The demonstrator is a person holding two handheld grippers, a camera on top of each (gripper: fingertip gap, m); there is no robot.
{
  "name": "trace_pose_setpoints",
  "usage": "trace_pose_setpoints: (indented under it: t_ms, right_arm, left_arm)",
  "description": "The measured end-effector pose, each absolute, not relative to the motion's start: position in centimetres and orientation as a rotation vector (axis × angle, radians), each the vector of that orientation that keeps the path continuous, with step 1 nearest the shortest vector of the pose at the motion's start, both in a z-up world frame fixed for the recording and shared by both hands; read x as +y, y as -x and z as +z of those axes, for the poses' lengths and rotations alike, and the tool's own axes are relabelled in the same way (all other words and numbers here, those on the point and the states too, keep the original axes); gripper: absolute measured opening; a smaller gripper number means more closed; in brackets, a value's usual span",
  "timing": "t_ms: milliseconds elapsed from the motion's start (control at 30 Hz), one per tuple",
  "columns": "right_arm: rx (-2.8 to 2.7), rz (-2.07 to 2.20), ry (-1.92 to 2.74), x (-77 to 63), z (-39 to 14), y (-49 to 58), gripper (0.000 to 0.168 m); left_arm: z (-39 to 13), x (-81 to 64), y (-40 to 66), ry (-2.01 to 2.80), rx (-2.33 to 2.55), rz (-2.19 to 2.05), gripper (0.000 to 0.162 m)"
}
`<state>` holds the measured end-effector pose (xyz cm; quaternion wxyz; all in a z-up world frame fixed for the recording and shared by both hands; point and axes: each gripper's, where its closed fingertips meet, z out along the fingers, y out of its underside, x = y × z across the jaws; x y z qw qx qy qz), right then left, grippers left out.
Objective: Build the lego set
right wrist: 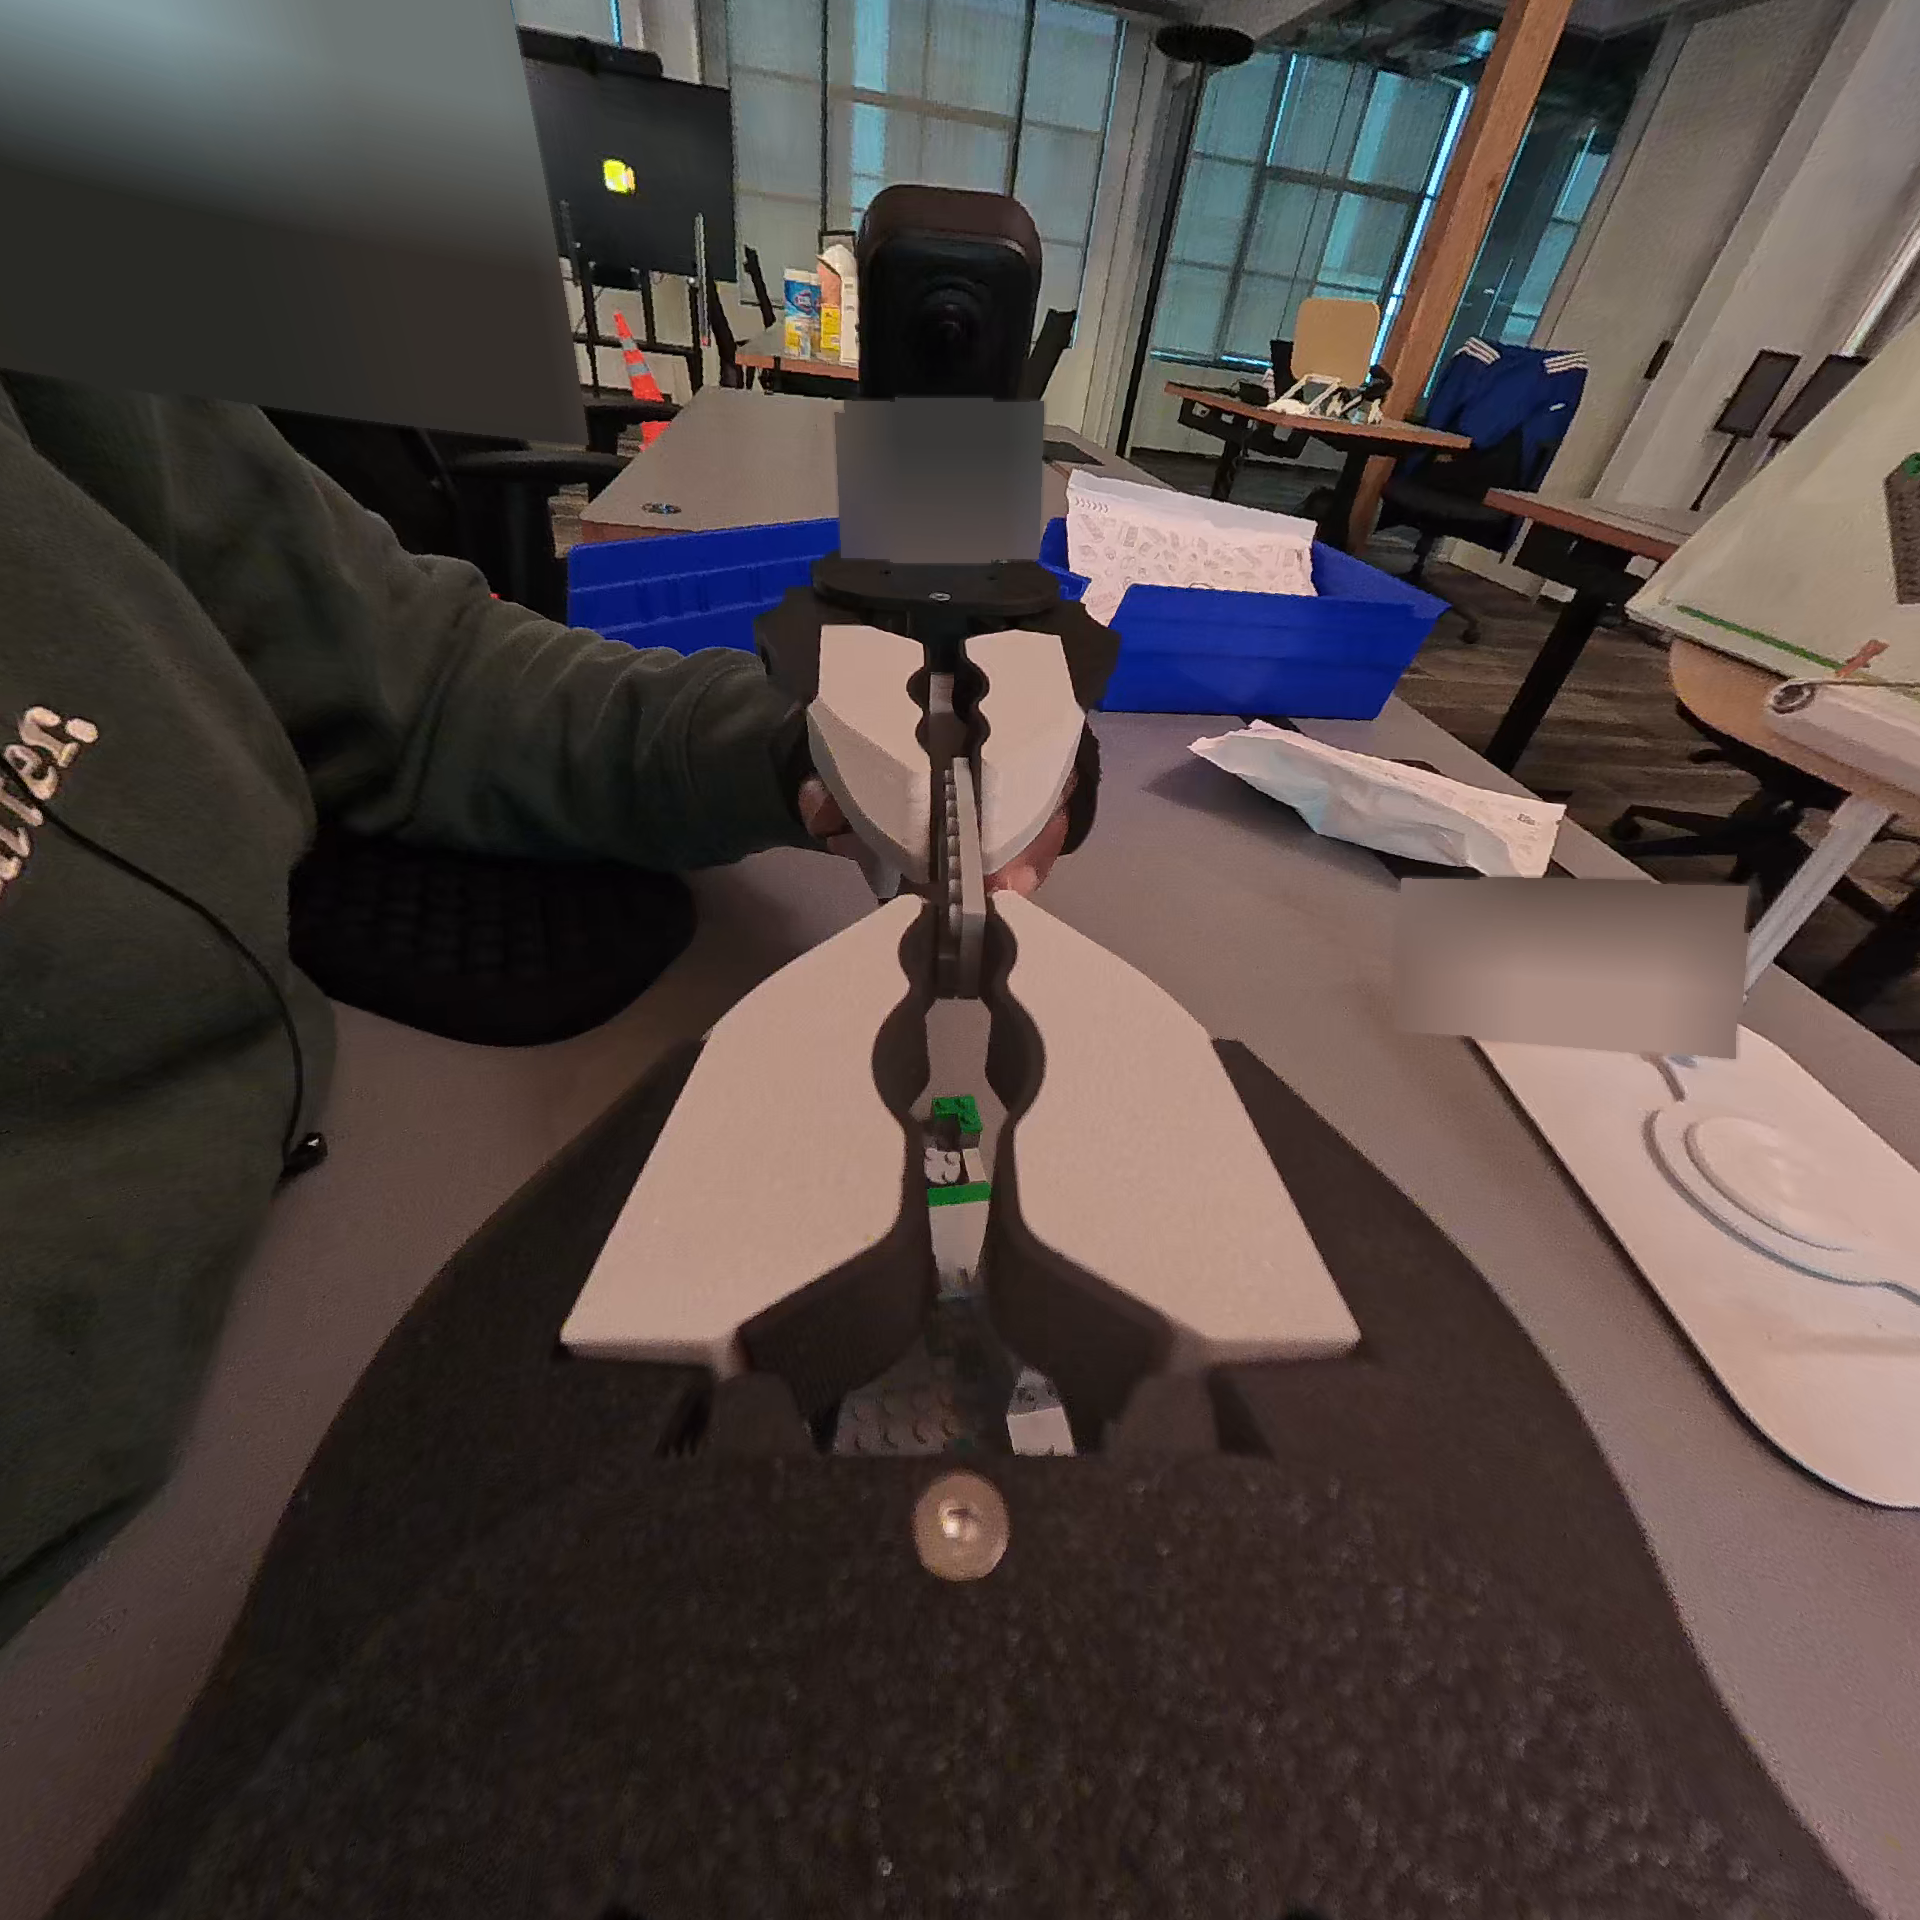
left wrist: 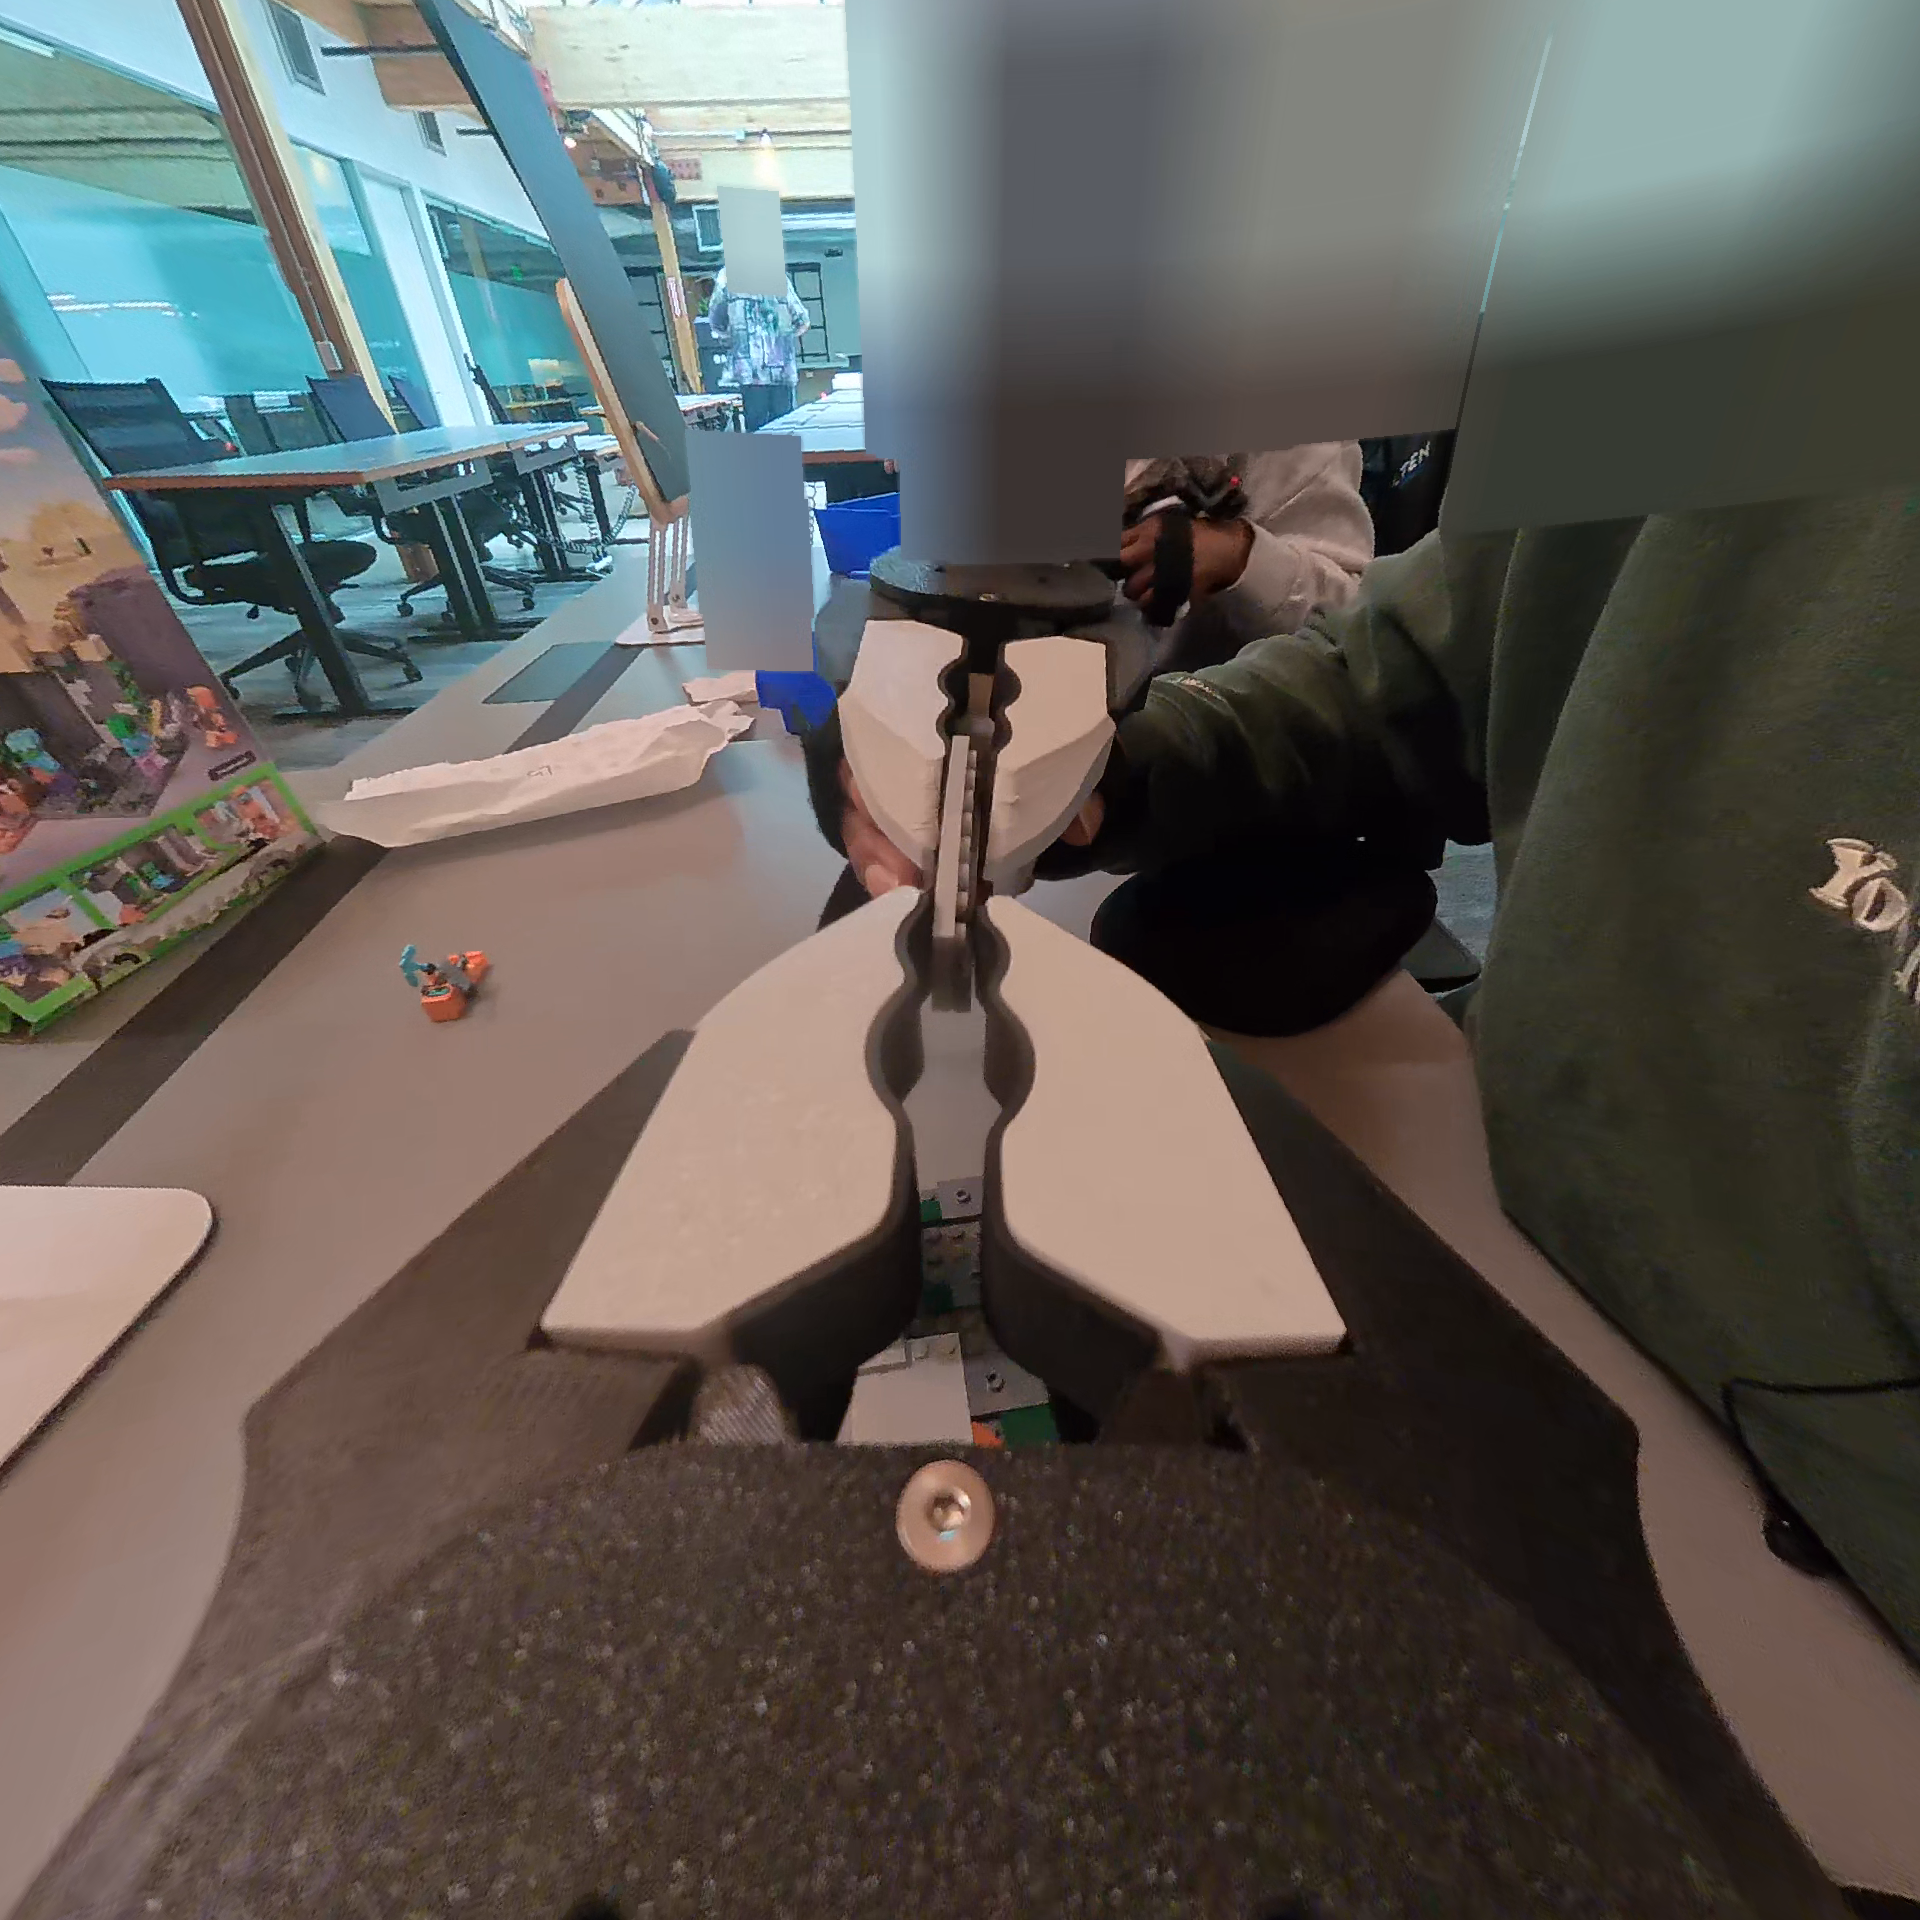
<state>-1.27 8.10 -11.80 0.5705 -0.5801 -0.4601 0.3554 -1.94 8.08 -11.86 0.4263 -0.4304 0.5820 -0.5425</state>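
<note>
**Two grippers, one thin plate**

Close to each lens, a gripper pinches the same thin grey plate [left wrist: 958, 914] edge-on, held up in the air between them. Left gripper [left wrist: 951, 977] has its jaws drawn in to a narrow gap and bites the near end of the plate; right gripper [right wrist: 961, 966] does the same from the opposite end, tips nearly meeting tips.

Below the plate, on the grey table [left wrist: 312, 1143], sits the half-built model [right wrist: 954, 1174], seen only through the gaps between the fingers: green, white and grey bricks. Well left of the plate stands the set box [left wrist: 125, 790]; between box and plate lies a small orange figure [left wrist: 447, 982]. A white paper bag [left wrist: 540, 774] lies beyond.

Judging by this, the step is a handover or a re-grip before seating. Keep one gripper firm while the other lets go, hold the plate level, then lower it studs-up onto the model and press squarely.
</note>
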Motion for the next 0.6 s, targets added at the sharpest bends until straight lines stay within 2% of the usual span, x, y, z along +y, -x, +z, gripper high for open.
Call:
trace_pose_setpoints:
  t_ms: [133,500,600]
  right_arm:
    - [-1.048,0.861,1.378,8.4,-12.0,1.2,0.006]
    - [-1.022,0.890,1.403,8.7,-12.7,1.2,0.007]
    - [-1.004,0.925,1.384,8.6,-12.4,1.5,0.014]
  left_arm:
    - [-11.9,8.4,1.8,1.075,1.429,-1.340,0.009]
    - [-12.8,8.5,1.7,1.133,1.446,-1.377,0.006]
    - [-13.9,8.5,1.3,1.154,1.490,-1.314,0.006]
